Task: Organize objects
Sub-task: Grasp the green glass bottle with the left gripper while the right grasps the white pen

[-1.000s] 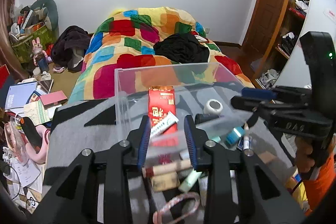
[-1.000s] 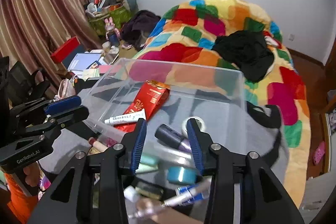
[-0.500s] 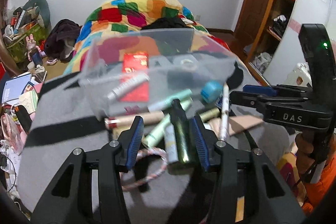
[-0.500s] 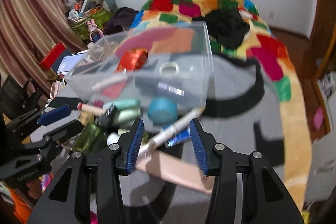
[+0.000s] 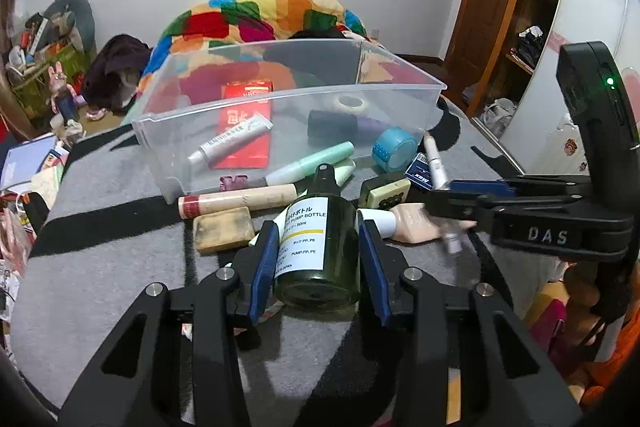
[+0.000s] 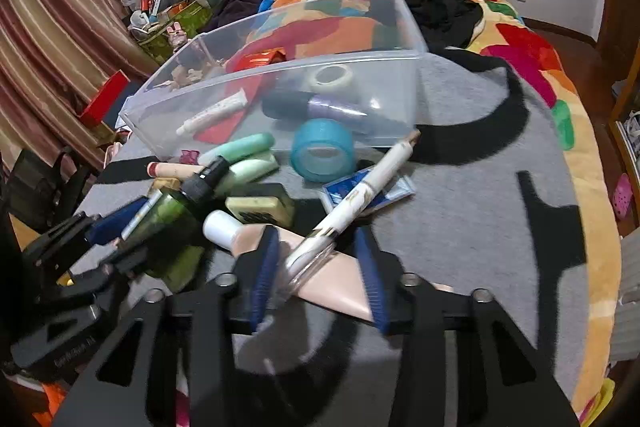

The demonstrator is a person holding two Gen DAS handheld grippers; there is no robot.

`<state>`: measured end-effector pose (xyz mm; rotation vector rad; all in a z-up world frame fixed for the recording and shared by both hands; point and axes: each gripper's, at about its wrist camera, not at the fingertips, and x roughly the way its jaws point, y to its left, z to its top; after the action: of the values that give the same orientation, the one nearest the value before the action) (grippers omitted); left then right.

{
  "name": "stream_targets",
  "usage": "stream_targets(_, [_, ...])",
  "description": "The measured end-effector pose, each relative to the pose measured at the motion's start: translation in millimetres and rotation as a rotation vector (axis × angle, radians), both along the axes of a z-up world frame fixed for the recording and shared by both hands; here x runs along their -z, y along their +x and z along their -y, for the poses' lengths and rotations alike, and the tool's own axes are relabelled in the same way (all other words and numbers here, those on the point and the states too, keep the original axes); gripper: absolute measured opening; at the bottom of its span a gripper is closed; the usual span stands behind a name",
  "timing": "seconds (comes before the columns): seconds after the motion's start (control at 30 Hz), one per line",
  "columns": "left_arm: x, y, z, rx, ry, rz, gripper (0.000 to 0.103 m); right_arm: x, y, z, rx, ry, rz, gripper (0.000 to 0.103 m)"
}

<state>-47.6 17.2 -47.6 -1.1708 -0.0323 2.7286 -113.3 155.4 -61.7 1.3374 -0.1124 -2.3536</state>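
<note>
A clear plastic bin [image 5: 400,67] [image 6: 412,27] stands on the grey blanket and holds a red packet [image 5: 244,131], a white tube [image 5: 228,143], a dark purple bottle [image 5: 340,123] and a tape ring [image 5: 352,102]. Loose toiletries lie in front of it. My left gripper [image 5: 318,247] is open around a dark green pump bottle [image 5: 316,247] [image 6: 168,223] lying on the blanket. My right gripper [image 6: 318,267] is open over a white pen-like tube [image 6: 352,195] [image 5: 436,171] and a beige tube [image 6: 328,263].
A teal tape roll [image 6: 322,151], mint tubes [image 6: 240,147], a tan soap block [image 5: 222,229], a mahjong-like tile [image 5: 384,191] and a blue sachet [image 6: 396,191] lie by the bin. The colourful quilt [image 6: 520,59] lies beyond. Clutter fills the floor at left.
Both grippers have pulled back from the bin and dropped down to the loose items. The left now straddles the green bottle, the right the white pen tube.
</note>
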Motion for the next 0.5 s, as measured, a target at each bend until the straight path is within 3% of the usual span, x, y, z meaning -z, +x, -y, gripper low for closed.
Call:
stream_targets(0.27, [-7.5, 7.4, 9.0, -0.034, 0.020, -0.030, 0.041, -2.2, 12.8, -26.3, 0.040, 0.045, -0.031, 0.016])
stream_targets(0.5, [-29.1, 16.0, 16.9, -0.063, 0.033, -0.087, 0.040, -13.8, 24.5, -47.9, 0.088, 0.017, -0.063, 0.010])
